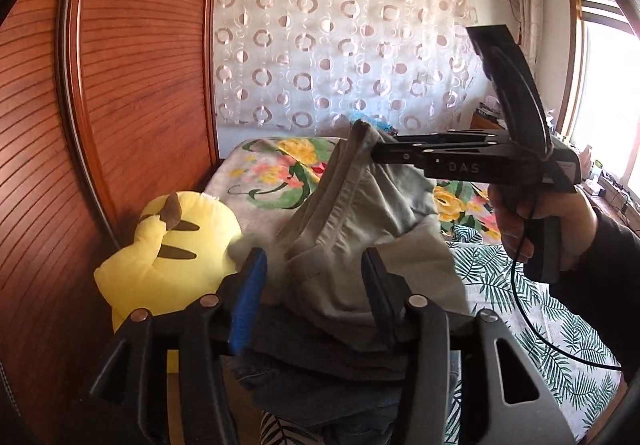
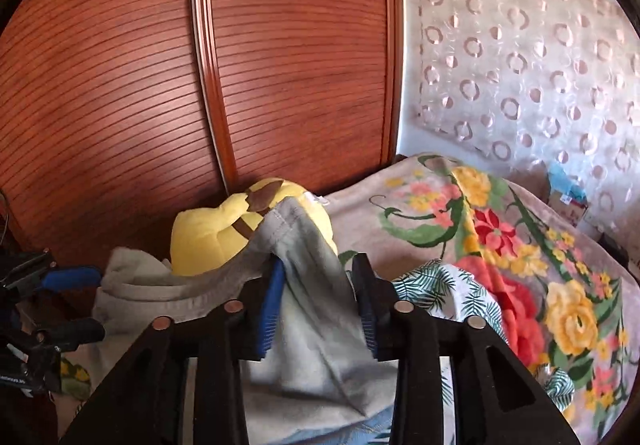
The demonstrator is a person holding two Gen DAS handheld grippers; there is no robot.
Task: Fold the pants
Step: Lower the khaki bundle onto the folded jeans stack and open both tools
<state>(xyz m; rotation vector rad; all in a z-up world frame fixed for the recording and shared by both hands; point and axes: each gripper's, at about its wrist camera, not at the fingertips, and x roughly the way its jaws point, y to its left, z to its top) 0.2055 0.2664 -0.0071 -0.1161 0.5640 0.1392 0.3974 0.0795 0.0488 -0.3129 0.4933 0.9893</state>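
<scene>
Grey cotton pants (image 1: 352, 229) sit in a lumpy heap on top of a pile of dark folded clothes (image 1: 320, 357) at the edge of the bed. They are not flat. One corner sticks up at twelve o'clock like a little tent.

The left gripper (image 1: 312, 265) has its two fingers wide apart. The pants lie between them, but the fingers do not squeeze the cloth. The right gripper (image 2: 316, 269) comes in from three o'clock, held by a person's hand (image 1: 532, 221). Its fingers are apart too. The tall corner of the pants seems to hang over its blue finger (image 2: 272, 305) and is not pinched.

That hanging corner is the worry, I think. If the right gripper pulls back now, the finger could drag the cloth with it and the fold would come undone. If it slides out clean, the tall corner may flop over any way it likes and leave a messy bump.

The pile under the pants looks soft and a bit crooked. A push could tip it.

A yellow plush toy (image 1: 168, 245) sits just beside the pants at nine o'clock. The left gripper could bump it, or the pants could slide onto it. The leaf sheet (image 1: 520, 305) at four o'clock is wrinkled, so nothing there would lie smooth.
</scene>
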